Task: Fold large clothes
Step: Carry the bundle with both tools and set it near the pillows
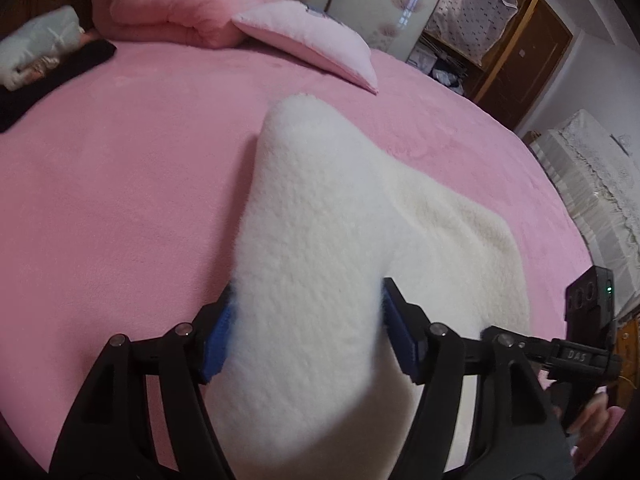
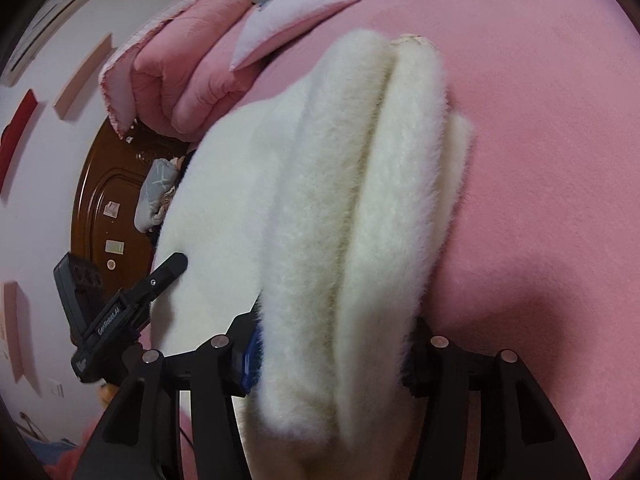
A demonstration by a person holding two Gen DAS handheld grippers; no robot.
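A thick white fleece garment (image 1: 320, 200) lies bunched on the pink bed (image 1: 120, 200), one rounded end pointing away from me. My left gripper (image 1: 310, 338) has the near part of it between its blue pads (image 1: 220, 340), and the fleece fills the whole gap and touches both. In the right wrist view the same garment (image 2: 340, 160) runs in several long folds. My right gripper (image 2: 332, 360) is shut on the near end of those folds, which bulge over both pads. The left gripper's black finger (image 2: 170, 266) shows at the left, against the fleece.
A folded pink quilt (image 1: 180, 4) and a pale pink pillow (image 1: 312, 40) lie at the far side of the bed. A black garment (image 1: 52, 80) and a grey bundle (image 1: 36, 48) sit far left. A wooden cabinet (image 1: 520, 40) and a lace-covered unit (image 1: 592, 184) stand on the right.
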